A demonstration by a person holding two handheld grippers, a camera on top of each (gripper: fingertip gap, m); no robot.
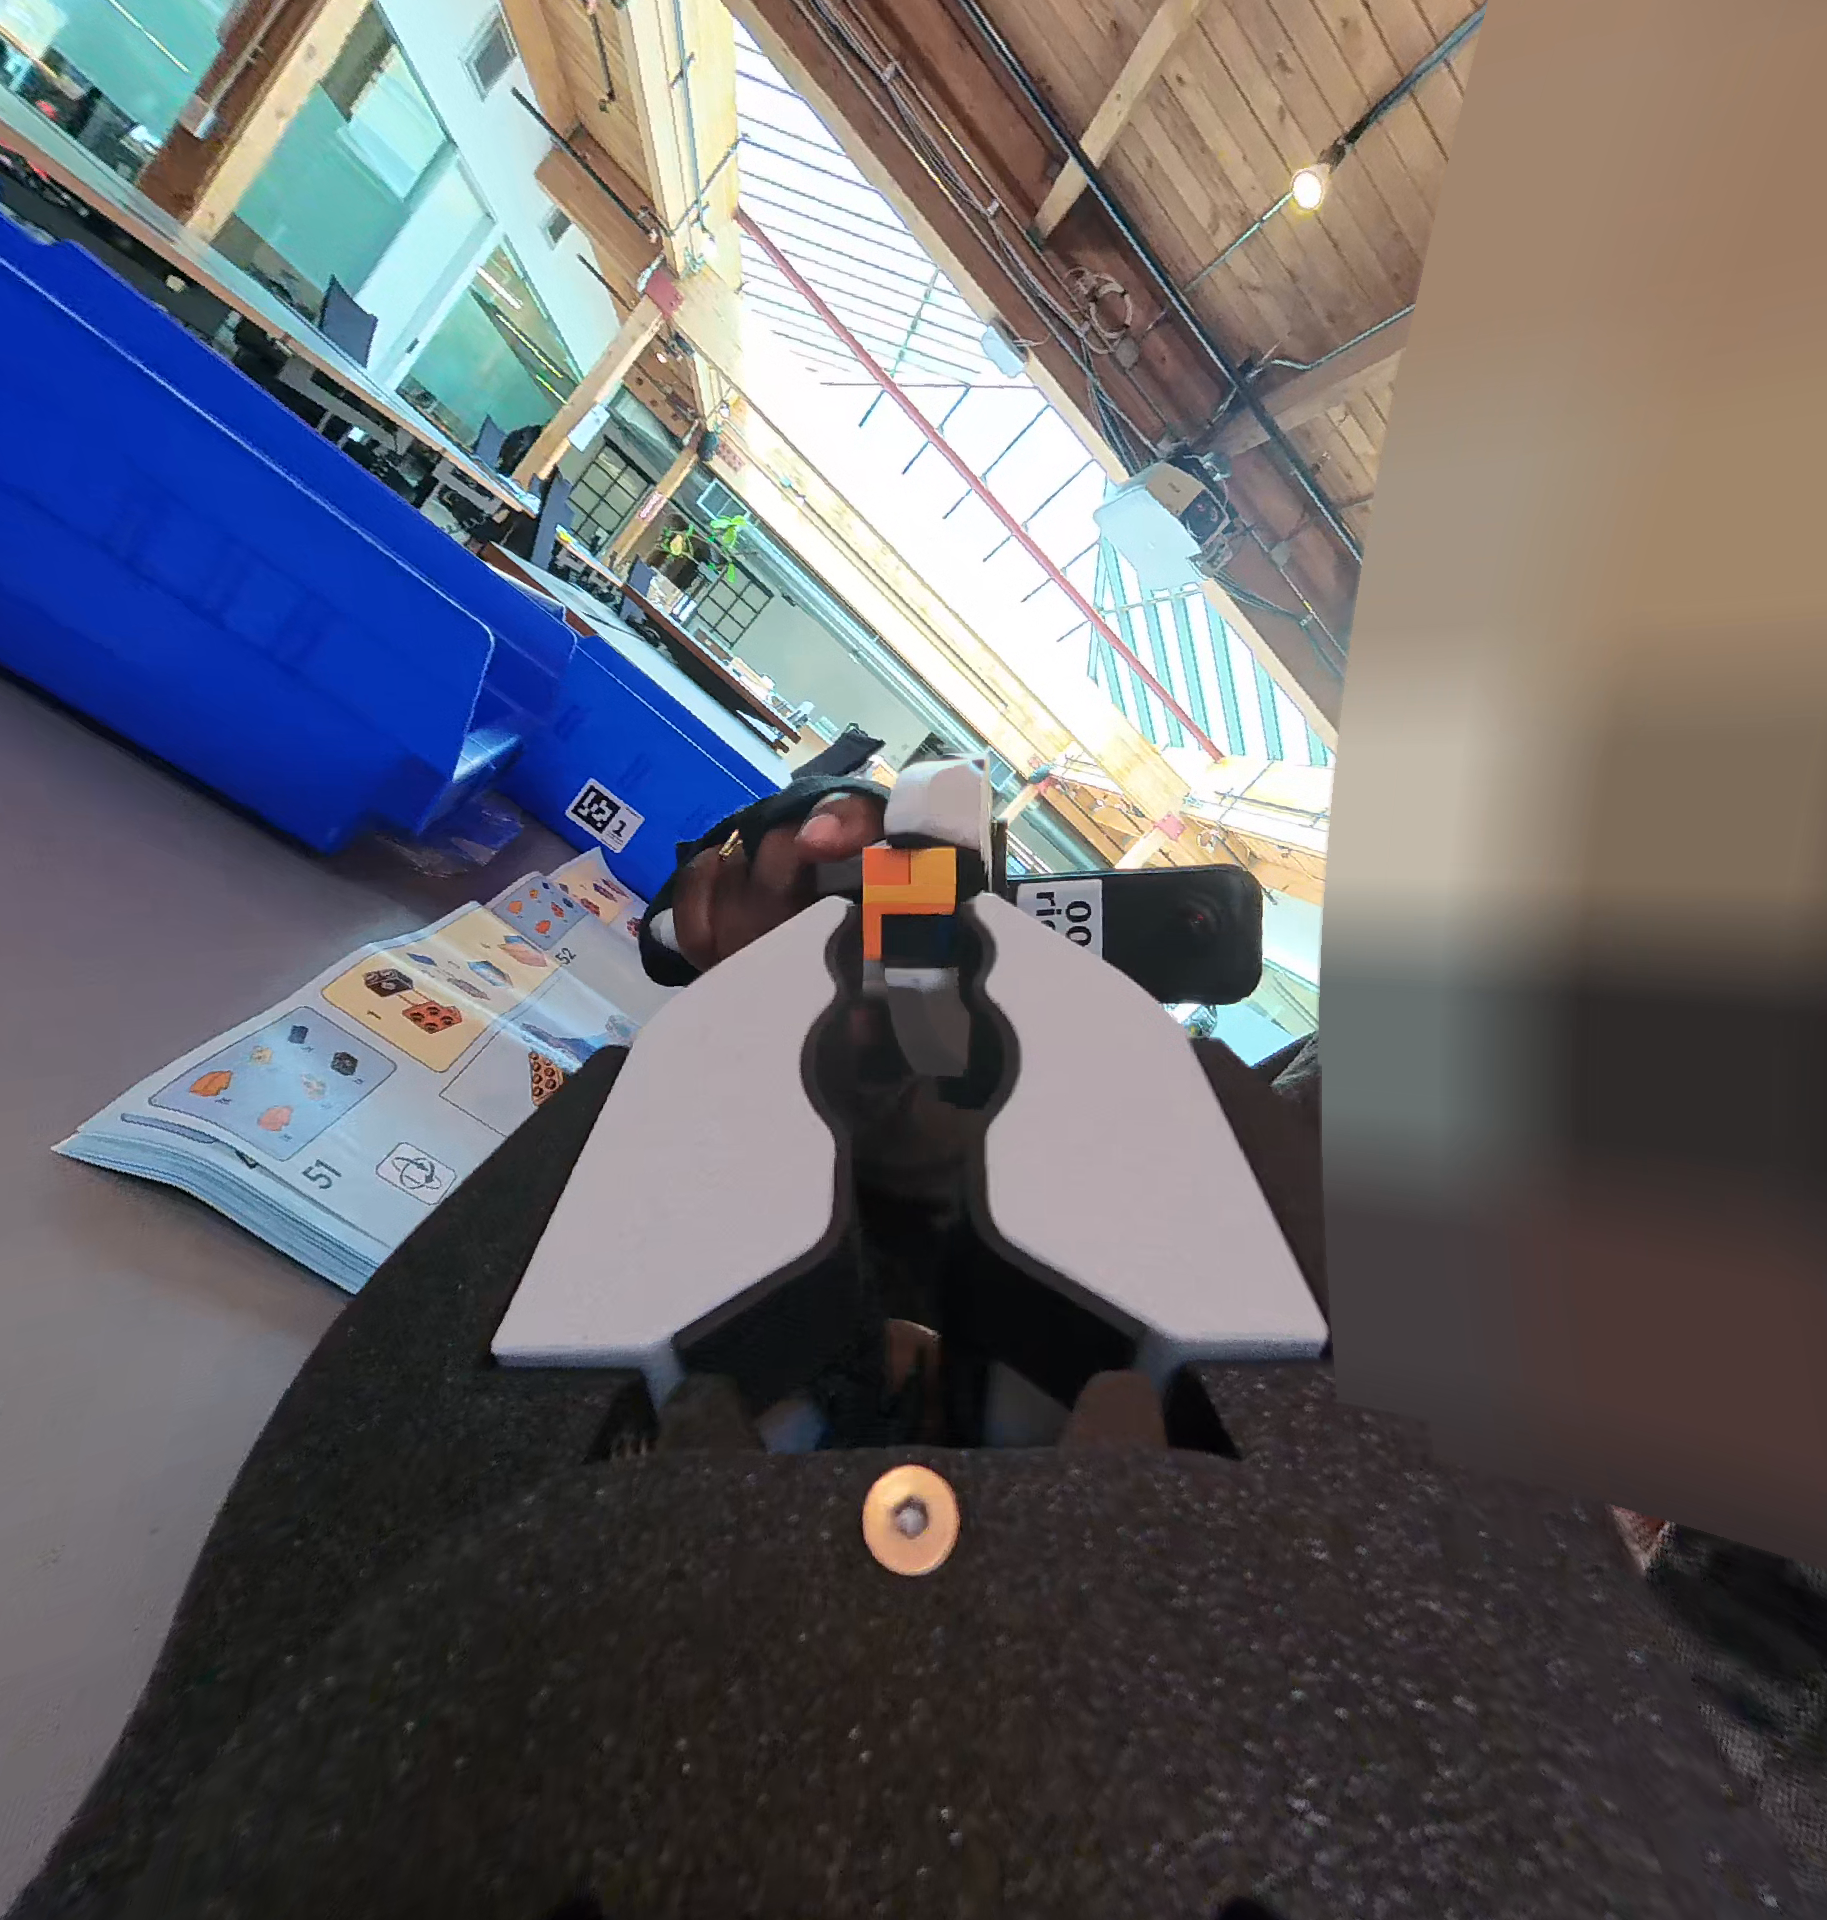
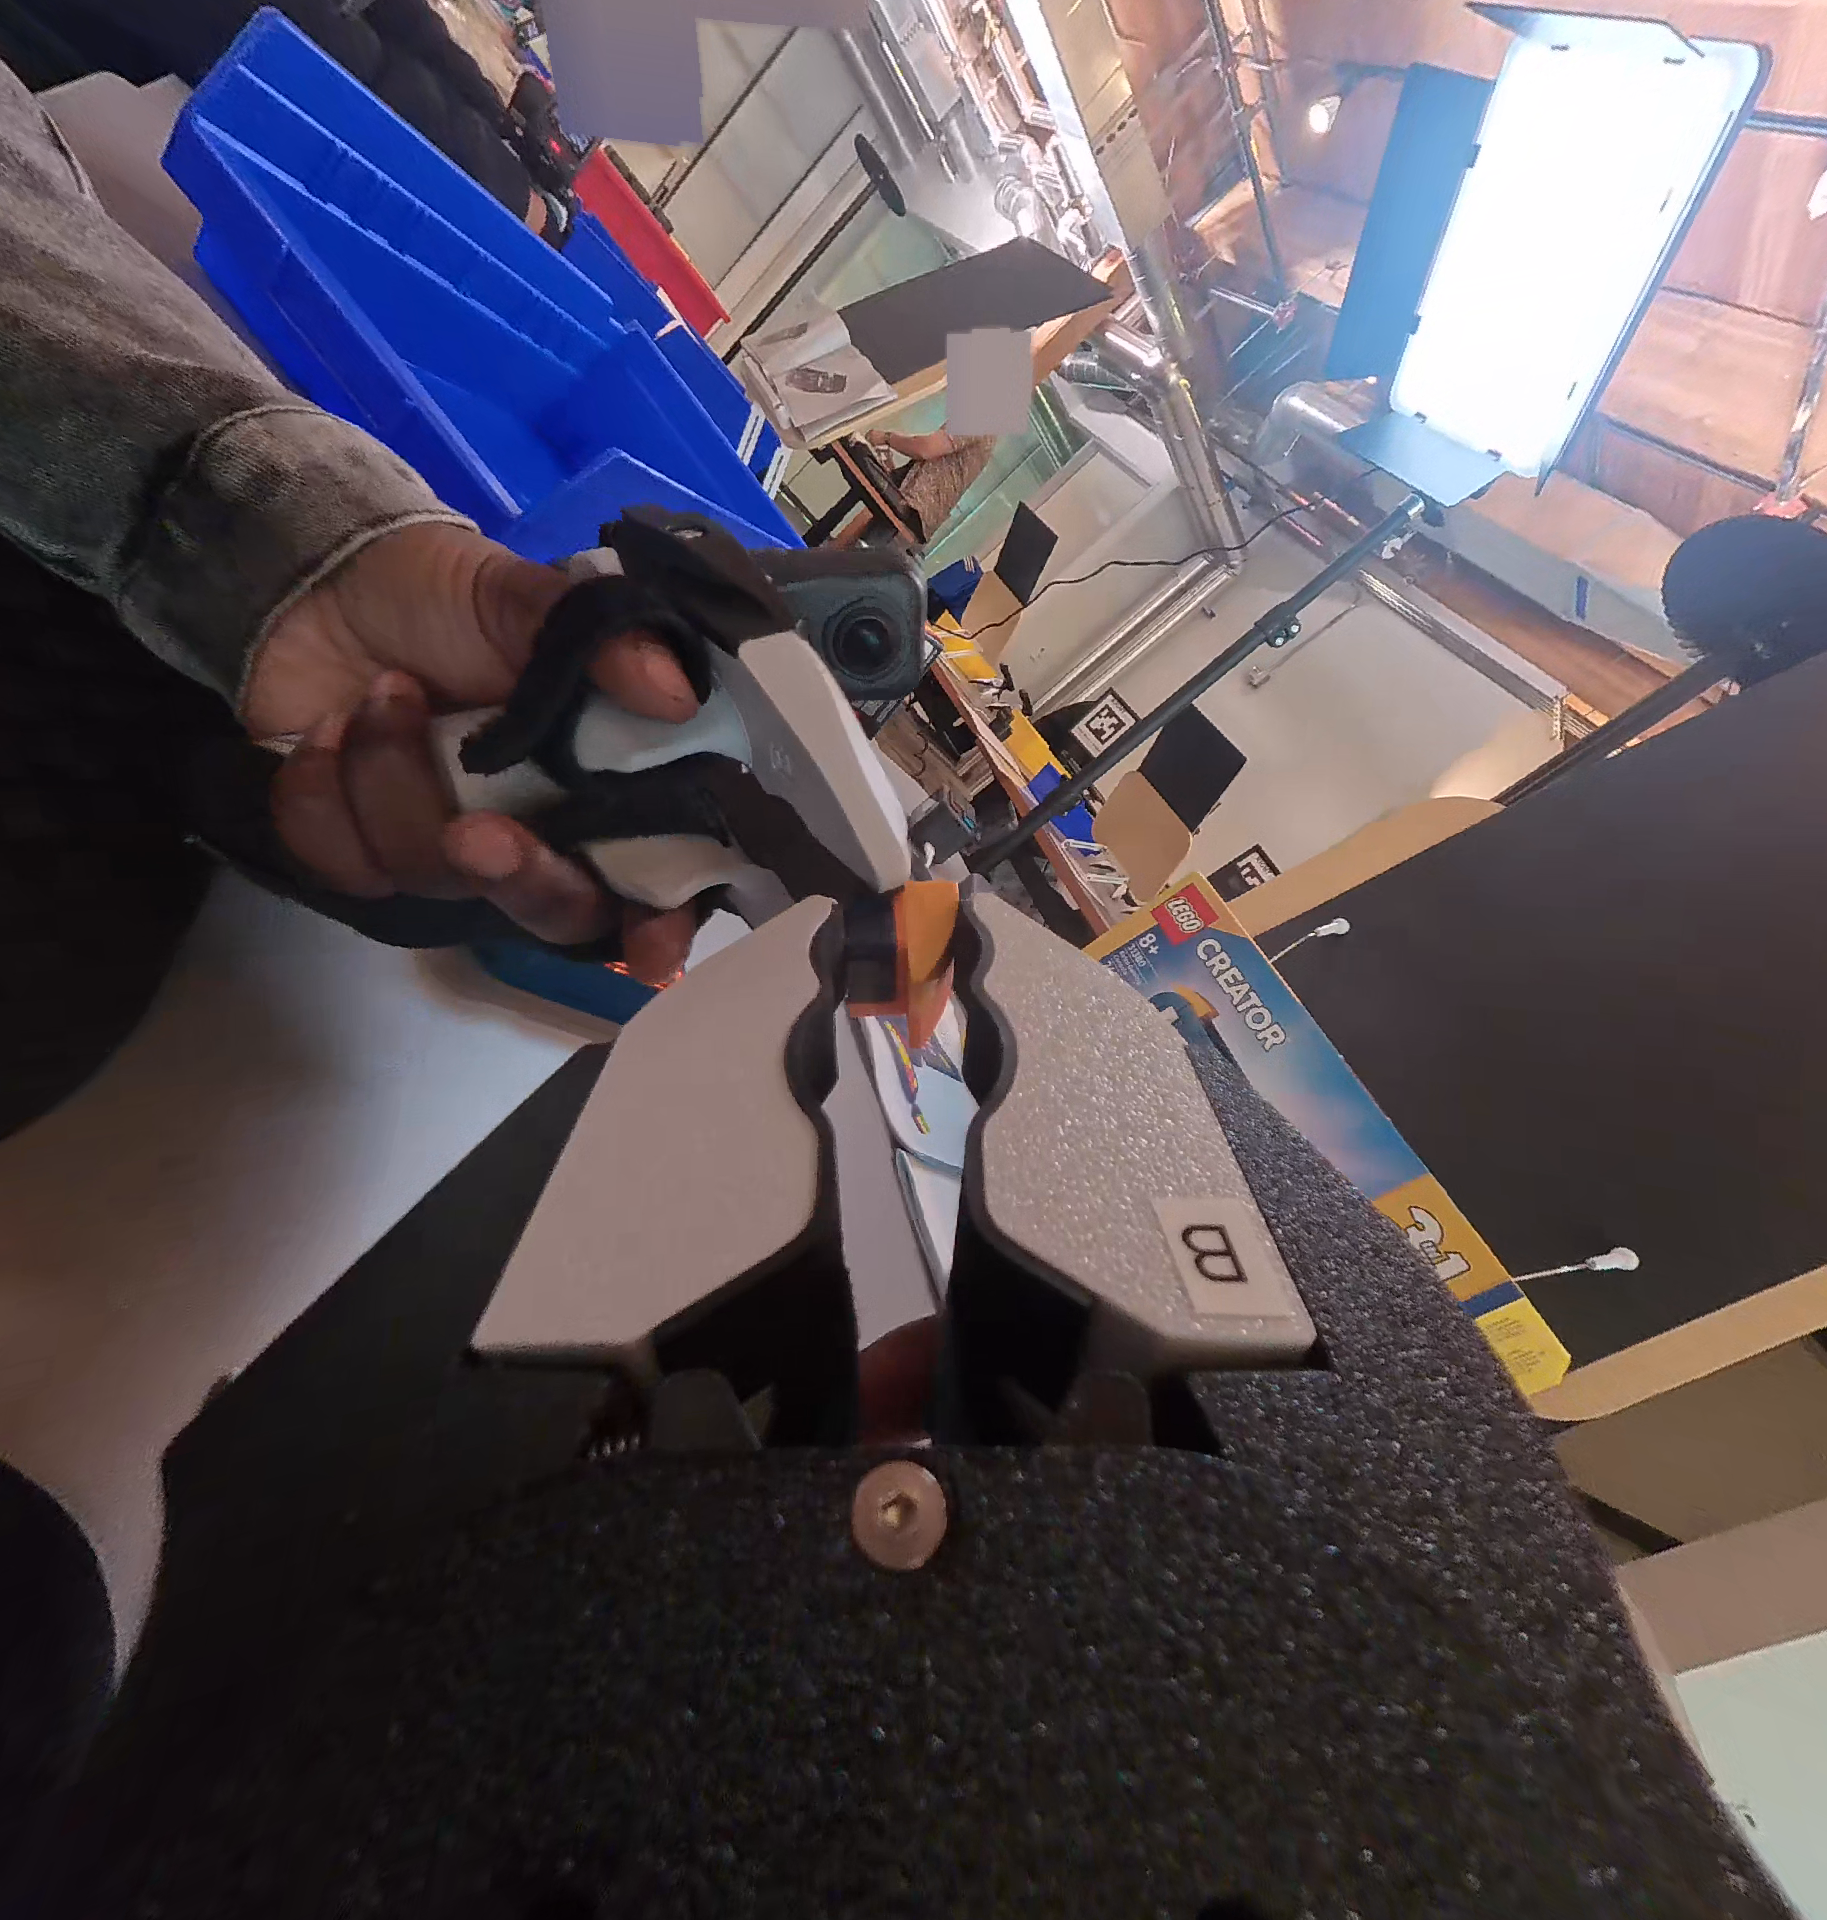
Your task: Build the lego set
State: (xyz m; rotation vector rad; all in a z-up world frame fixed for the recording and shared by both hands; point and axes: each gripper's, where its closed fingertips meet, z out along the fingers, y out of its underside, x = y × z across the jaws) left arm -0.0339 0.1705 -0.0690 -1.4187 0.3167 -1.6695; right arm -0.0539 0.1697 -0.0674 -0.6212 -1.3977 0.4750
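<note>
A small brick assembly (image 1: 909,894), orange with black and dark blue parts, is held in the air between both grippers. My left gripper (image 1: 914,916) is shut on its sides. In the left wrist view the right gripper's white fingers (image 1: 935,805) clamp the same assembly from above and below, with a hand behind them. In the right wrist view my right gripper (image 2: 901,920) is shut on the assembly (image 2: 914,951). The left gripper's grey finger (image 2: 815,748) reaches it from the upper left, held by a hand in a grey sleeve.
An open instruction booklet (image 1: 369,1060) lies on the pale table (image 1: 78,1039). Blue bins (image 1: 213,582) stand behind it and also show in the right wrist view (image 2: 421,312). A toy box (image 2: 1304,1091) leans against a black board (image 2: 1615,987) on the right. Both grippers' tips are close together, under 4 cm apart.
</note>
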